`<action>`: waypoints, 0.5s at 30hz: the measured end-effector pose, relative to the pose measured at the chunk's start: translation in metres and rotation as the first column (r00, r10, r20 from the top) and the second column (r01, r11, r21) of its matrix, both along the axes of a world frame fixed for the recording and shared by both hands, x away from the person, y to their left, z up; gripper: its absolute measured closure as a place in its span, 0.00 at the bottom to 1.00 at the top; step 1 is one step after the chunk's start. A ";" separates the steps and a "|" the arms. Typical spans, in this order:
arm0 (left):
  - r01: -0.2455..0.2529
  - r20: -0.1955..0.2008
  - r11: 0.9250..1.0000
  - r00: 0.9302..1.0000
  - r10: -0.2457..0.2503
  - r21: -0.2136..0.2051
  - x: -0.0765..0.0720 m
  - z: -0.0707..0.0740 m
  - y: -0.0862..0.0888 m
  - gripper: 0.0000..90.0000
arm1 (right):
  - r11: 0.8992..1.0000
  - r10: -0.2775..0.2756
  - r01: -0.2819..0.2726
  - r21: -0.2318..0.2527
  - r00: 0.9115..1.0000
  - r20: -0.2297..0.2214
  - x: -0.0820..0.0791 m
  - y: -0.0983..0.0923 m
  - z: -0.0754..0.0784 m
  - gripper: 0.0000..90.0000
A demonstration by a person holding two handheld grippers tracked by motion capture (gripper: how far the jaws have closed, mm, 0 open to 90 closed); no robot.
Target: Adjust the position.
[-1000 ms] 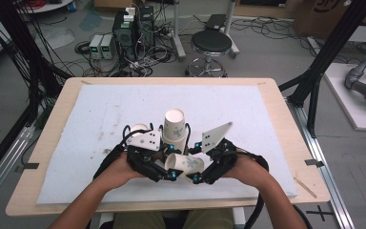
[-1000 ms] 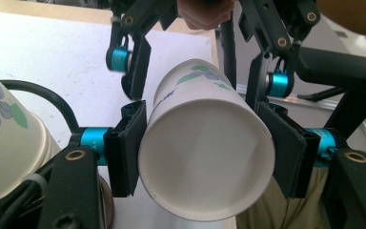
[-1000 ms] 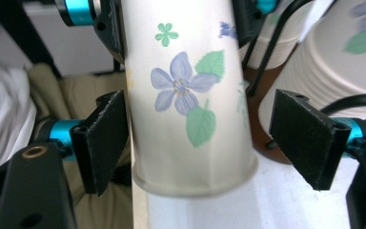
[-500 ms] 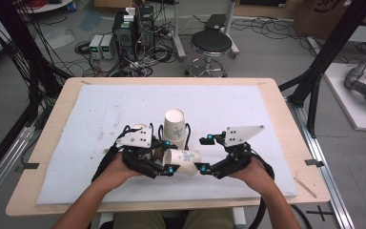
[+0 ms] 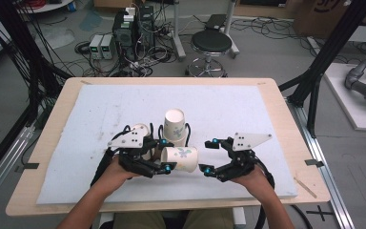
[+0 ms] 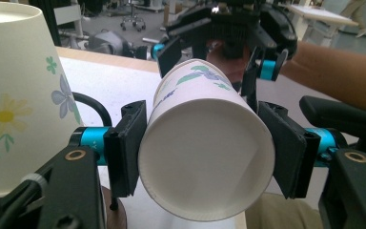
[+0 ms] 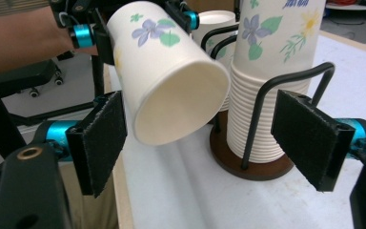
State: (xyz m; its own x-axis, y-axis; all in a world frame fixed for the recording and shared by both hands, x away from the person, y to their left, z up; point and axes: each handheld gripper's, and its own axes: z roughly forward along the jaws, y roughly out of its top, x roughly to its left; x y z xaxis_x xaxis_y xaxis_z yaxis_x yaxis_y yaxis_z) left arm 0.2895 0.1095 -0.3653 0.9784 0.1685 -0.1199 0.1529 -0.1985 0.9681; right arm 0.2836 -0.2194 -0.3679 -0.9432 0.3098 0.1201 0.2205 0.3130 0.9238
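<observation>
Left gripper (image 5: 163, 161) fingers clamp cup (image 5: 182, 159) lying level, mouth toward wide-open, empty right gripper (image 5: 208, 156) just beside it.

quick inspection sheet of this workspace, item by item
surface: white mat on a wooden table, mat scuffed at left
job's things: one flowered paper cup held on its side; stack of cups upside down in a black wire holder on a round brown base
clutter: nothing seen on the mat
grippers: left claw shut on the paper cup, pads pressing both sides; right claw open, jaws apart and off the cup, having just been opening
cables: black cables trail from each claw toward the person; loose cables on the floor
surroundings: stool, electronics boxes, black frame posts
</observation>
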 end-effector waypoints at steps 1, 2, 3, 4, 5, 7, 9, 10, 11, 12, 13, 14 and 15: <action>0.000 0.000 1.000 1.000 0.000 -0.003 0.000 -0.001 0.000 0.41 | 1.000 0.004 -0.004 0.003 1.000 0.000 0.000 0.000 -0.001 0.22; 0.001 -0.001 1.000 1.000 -0.001 -0.008 0.000 -0.001 0.001 0.41 | 1.000 0.006 -0.006 0.006 1.000 -0.006 -0.001 0.000 -0.003 0.22; 0.001 -0.001 1.000 1.000 -0.001 -0.010 0.000 -0.002 0.001 0.41 | 1.000 0.006 -0.006 0.007 1.000 -0.008 -0.001 0.001 -0.004 0.22; 0.002 -0.002 1.000 1.000 -0.002 -0.013 0.000 -0.002 0.001 0.41 | 1.000 0.007 -0.007 0.008 1.000 -0.014 -0.001 0.001 -0.006 0.22; 0.002 -0.001 1.000 1.000 -0.002 -0.015 -0.001 -0.003 0.001 0.41 | 1.000 0.010 -0.010 0.011 1.000 -0.019 0.000 0.001 -0.007 0.22; 0.004 0.002 1.000 1.000 -0.004 -0.015 -0.001 -0.003 0.000 0.41 | 1.000 0.016 -0.016 0.011 0.999 -0.028 0.000 0.002 -0.010 0.22; 0.006 0.004 1.000 1.000 -0.006 -0.020 -0.001 -0.003 0.000 0.41 | 1.000 0.025 -0.024 0.014 0.999 -0.035 -0.001 0.003 -0.012 0.22; 0.009 0.005 1.000 1.000 -0.008 -0.022 -0.001 -0.002 0.000 0.41 | 1.000 0.027 -0.026 0.016 0.999 -0.038 -0.001 0.004 -0.014 0.22; 0.011 0.004 1.000 1.000 -0.011 -0.025 -0.001 -0.002 0.001 0.41 | 0.999 0.030 -0.029 0.018 0.999 -0.038 -0.001 0.004 -0.014 0.22; 0.013 0.005 1.000 1.000 -0.013 -0.025 -0.001 -0.002 0.001 0.41 | 0.999 0.034 -0.034 0.023 0.999 -0.039 -0.001 0.004 -0.015 0.22; 0.016 0.005 0.999 1.000 -0.016 -0.028 -0.002 -0.002 0.000 0.41 | 0.999 0.037 -0.036 0.025 0.999 -0.040 -0.001 0.005 -0.015 0.22; 0.020 0.006 0.999 1.000 -0.020 -0.029 -0.002 -0.002 0.000 0.41 | 0.999 0.039 -0.038 0.027 0.998 -0.045 -0.001 0.005 -0.016 0.22; 0.027 0.006 0.999 1.000 -0.027 -0.031 -0.002 -0.002 0.000 0.41 | 0.999 0.045 -0.043 0.030 0.998 -0.048 -0.001 0.005 -0.017 0.22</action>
